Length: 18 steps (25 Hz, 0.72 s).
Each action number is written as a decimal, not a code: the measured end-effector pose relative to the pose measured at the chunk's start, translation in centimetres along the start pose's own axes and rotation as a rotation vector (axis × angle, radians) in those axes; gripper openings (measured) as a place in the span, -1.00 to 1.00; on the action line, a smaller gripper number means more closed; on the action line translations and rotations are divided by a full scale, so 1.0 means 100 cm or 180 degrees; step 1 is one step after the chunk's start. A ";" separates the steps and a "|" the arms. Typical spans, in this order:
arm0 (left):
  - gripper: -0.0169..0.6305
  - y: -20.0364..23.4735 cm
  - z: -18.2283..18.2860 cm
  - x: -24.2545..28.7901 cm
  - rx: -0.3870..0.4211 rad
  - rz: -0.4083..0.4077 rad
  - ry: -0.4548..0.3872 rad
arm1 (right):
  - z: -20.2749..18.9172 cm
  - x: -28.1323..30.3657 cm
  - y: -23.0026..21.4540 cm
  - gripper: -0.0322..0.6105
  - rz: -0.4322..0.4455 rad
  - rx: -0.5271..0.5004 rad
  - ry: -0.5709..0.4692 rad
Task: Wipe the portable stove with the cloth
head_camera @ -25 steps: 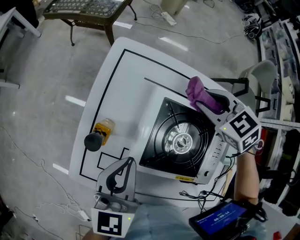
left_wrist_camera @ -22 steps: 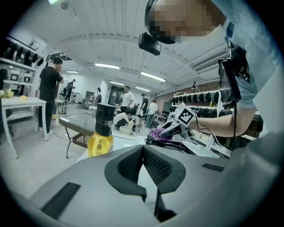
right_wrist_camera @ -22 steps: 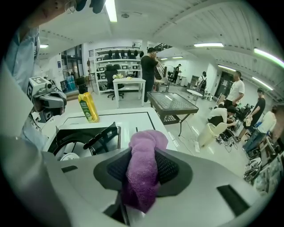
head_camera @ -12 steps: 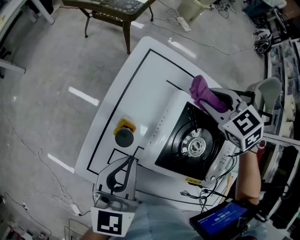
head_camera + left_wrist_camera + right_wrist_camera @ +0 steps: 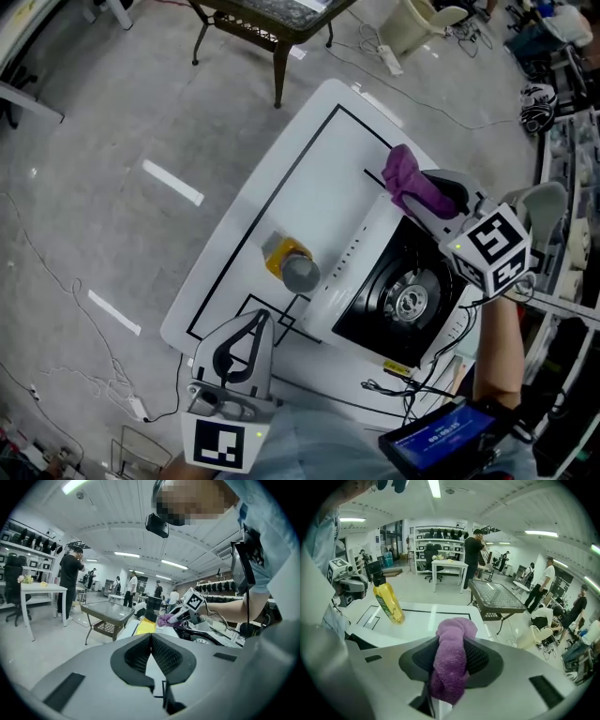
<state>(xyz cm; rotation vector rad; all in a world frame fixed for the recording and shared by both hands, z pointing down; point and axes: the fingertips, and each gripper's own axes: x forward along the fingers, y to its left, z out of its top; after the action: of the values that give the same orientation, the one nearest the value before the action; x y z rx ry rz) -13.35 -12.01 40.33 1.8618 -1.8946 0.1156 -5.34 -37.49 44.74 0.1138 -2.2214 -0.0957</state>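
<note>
**At the stove's far edge: purple cloth (image 5: 405, 178) clamped in the right gripper (image 5: 419, 199)**

Nearest, at the near edge of the white counter (image 5: 309, 178), the left gripper (image 5: 260, 321) hangs with its jaws clenched together on nothing. Its own view shows the pads meeting.

Just beyond it to the right, the portable stove (image 5: 413, 302) sits at an angle on the counter, its black top and round burner uncovered.

Left of the stove, just beside its white edge, a yellow bottle (image 5: 291, 263) with a dark cap stands inside the counter's black outline.

Farther on, the right gripper points down over the stove's far edge. Its jaws grasp the rolled cloth at its middle, and one end bulges past the pad tips. Whether the cloth touches the stove cannot be told.

Beyond the counter, a glass-topped table (image 5: 272, 13) stands on the grey floor (image 5: 103, 122).
</note>
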 end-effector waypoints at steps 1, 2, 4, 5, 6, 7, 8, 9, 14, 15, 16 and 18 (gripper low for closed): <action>-0.89 0.003 0.000 -0.002 -0.0004 0.0013 0.0000 | 0.004 0.003 0.001 -0.40 0.0015 -0.0025 0.0007; -0.89 0.005 0.000 -0.003 -0.0011 0.0029 -0.0001 | 0.008 0.007 0.004 -0.40 0.0037 -0.0065 0.0022; -0.89 0.012 0.000 -0.008 -0.0035 0.0083 -0.0012 | 0.018 0.016 0.010 -0.40 0.0097 -0.0214 0.0091; -0.89 0.015 0.000 -0.010 -0.0048 0.0115 -0.0023 | 0.023 0.022 0.013 -0.40 0.0130 -0.0315 0.0144; -0.89 0.019 0.001 -0.013 -0.0062 0.0147 -0.0036 | 0.029 0.026 0.017 -0.40 0.0167 -0.0415 0.0207; -0.89 0.024 0.001 -0.015 -0.0076 0.0176 -0.0048 | 0.033 0.031 0.020 -0.40 0.0210 -0.0511 0.0282; -0.89 0.028 0.001 -0.017 -0.0086 0.0203 -0.0058 | 0.037 0.035 0.023 -0.40 0.0259 -0.0607 0.0364; -0.89 0.031 0.001 -0.019 -0.0091 0.0225 -0.0067 | 0.039 0.040 0.027 -0.40 0.0312 -0.0701 0.0452; -0.89 0.044 -0.001 -0.028 -0.0131 0.0311 -0.0112 | 0.025 0.061 0.045 -0.40 0.0627 -0.1041 0.1048; -0.89 0.047 -0.002 -0.030 -0.0140 0.0331 -0.0121 | 0.021 0.064 0.050 -0.40 0.0689 -0.1071 0.1147; -0.89 0.050 -0.003 -0.032 -0.0151 0.0356 -0.0133 | 0.018 0.065 0.055 -0.41 0.0737 -0.1088 0.1218; -0.89 0.055 -0.005 -0.036 -0.0173 0.0414 -0.0161 | 0.015 0.066 0.063 -0.41 0.0785 -0.1101 0.1289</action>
<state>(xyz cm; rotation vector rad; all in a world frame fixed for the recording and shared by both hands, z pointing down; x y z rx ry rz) -18.67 -8.07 40.83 1.7207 -2.0325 0.0592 -10.88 -32.00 49.73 -0.3054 -1.7694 -0.2918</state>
